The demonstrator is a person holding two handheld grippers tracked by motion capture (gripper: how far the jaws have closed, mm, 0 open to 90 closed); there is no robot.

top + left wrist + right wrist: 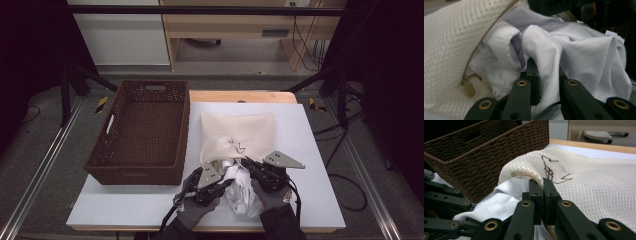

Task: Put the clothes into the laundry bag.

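Now white cloth [574, 57] between left gripper [546, 72] pads.

Grey gloves, dark sleeves — each black claw [231, 183] has brass rivets, a grey plate.

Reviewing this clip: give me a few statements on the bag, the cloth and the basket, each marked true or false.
1. The right gripper is shut on the mesh bag at its opening's edge. True.
2. The white cloth lies wholly inside the bag. False: much of it bunches outside the opening.
3. The left gripper pinches a fold of the cloth. True.
4. The wicker basket holds folded clothes. False: nothing shows inside it.
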